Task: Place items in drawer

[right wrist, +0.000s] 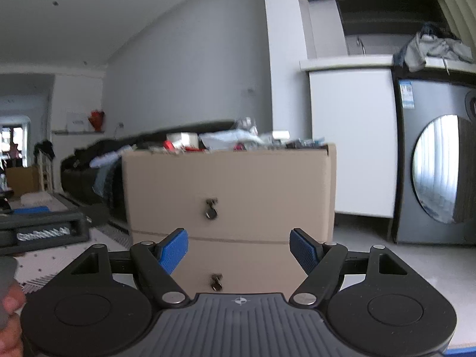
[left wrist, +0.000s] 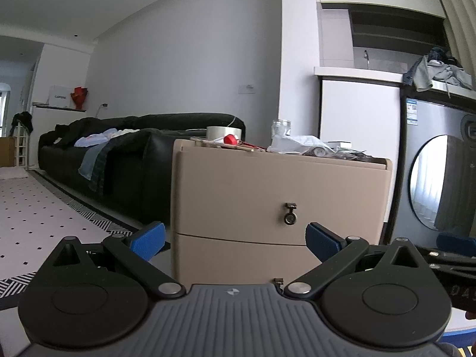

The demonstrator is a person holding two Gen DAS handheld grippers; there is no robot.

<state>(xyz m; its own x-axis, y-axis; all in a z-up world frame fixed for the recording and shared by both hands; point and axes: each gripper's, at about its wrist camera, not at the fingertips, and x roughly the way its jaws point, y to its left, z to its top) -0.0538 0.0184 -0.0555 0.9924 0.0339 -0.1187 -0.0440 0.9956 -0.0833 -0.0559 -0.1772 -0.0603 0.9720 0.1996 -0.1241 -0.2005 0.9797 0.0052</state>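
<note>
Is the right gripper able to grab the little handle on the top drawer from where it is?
Probably yes. The right gripper is open and points at the cabinet front, and nothing stands between it and the top drawer handle. It only needs to move up and forward.

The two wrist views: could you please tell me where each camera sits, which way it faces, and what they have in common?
Left wrist: mounted on the left tongs, low, facing the beige drawer cabinet; its open blue pads frame the upper ring pull, and the right tongs' tip shows at the right edge.
Right wrist: mounted on the right tongs, facing the same cabinet from further right; a hand shows at lower left.
Shared: closed drawers, cluttered cabinet top, black sofa, washing machine.
</note>
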